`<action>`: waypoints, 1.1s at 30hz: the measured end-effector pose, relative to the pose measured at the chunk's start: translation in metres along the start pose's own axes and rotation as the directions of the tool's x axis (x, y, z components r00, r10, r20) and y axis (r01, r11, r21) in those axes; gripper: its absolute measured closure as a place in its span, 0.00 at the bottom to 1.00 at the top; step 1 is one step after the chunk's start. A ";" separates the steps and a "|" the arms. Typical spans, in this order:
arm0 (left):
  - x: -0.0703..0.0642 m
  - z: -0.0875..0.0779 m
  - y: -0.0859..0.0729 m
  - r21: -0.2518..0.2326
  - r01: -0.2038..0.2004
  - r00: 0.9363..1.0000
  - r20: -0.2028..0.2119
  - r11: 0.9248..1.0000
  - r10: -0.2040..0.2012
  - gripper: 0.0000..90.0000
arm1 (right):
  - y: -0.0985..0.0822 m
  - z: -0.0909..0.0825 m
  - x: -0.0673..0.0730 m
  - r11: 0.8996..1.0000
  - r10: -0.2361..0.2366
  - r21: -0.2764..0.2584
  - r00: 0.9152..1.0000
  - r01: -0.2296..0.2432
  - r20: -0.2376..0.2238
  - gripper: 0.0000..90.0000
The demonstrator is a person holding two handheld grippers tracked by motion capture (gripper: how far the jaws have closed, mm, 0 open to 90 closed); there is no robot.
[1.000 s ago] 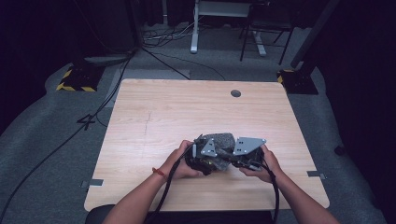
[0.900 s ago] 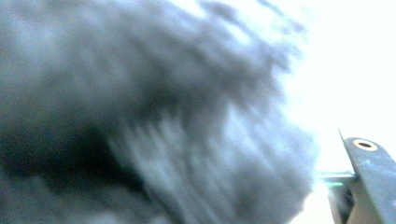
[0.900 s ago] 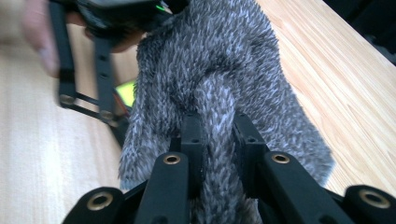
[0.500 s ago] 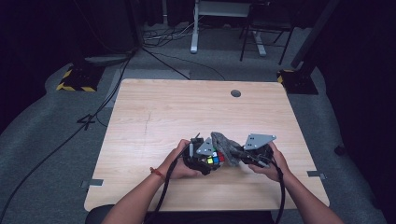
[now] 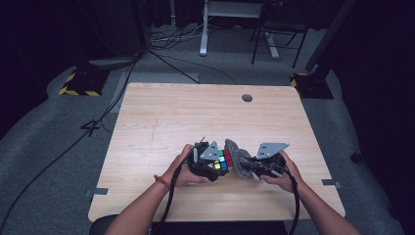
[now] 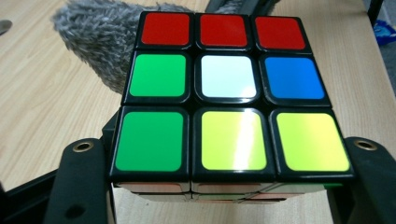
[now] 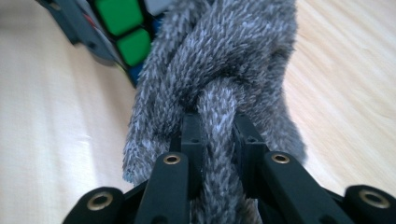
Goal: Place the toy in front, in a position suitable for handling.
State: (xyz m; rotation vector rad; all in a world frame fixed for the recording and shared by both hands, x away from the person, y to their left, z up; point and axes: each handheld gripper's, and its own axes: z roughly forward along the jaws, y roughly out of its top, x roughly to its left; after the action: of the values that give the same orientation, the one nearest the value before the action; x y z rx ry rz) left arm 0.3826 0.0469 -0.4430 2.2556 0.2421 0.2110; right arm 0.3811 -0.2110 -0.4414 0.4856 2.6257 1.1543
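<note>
Black jaws of the left gripper (image 5: pixel 208 164) clamp a puzzle cube (image 6: pixel 229 93) by its two sides, cube raised just above the table (image 5: pixel 161 117) near the near edge, a bit left of centre. Top face in the left gripper view: red row far, green-white-blue middle, green and two yellow near. Right gripper (image 5: pixel 254 167) sits just right of the cube, jaws pinched tight on a fold of grey fuzzy cloth (image 7: pixel 219 84); the cloth bunches up between the two grippers and touches the cube's right side. In the right gripper view the cloth covers part of the cube, green squares showing at upper left. Both hands low over the near table edge, cables trailing back toward the person. Farther out, bare wood tabletop, a round grommet hole (image 5: pixel 247 98) near the far edge. Beyond the table, grey carpet, cables, desk legs.
</note>
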 end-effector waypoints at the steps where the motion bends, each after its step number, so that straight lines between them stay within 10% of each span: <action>1: -0.001 0.001 0.000 0.001 -0.003 1.000 0.001 1.000 0.003 0.38 | 0.000 0.001 0.001 1.000 -0.005 -0.004 1.000 0.005 -0.009 0.87; 22: -0.009 0.012 0.005 0.055 -0.055 0.998 0.012 0.997 0.054 0.37 | 0.017 -0.012 0.019 0.978 -0.042 -0.209 0.996 0.025 -0.074 0.87; 33: -0.010 0.014 0.007 0.050 -0.071 0.997 -0.008 0.996 0.072 0.37 | 0.022 -0.012 0.019 0.985 -0.055 -0.166 0.998 0.054 -0.001 0.88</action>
State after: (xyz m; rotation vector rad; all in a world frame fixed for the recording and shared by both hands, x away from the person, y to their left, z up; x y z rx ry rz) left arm 0.3769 0.0294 -0.4474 2.3151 0.1731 0.2560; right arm 0.3638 -0.1977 -0.4188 0.3756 2.5028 1.3439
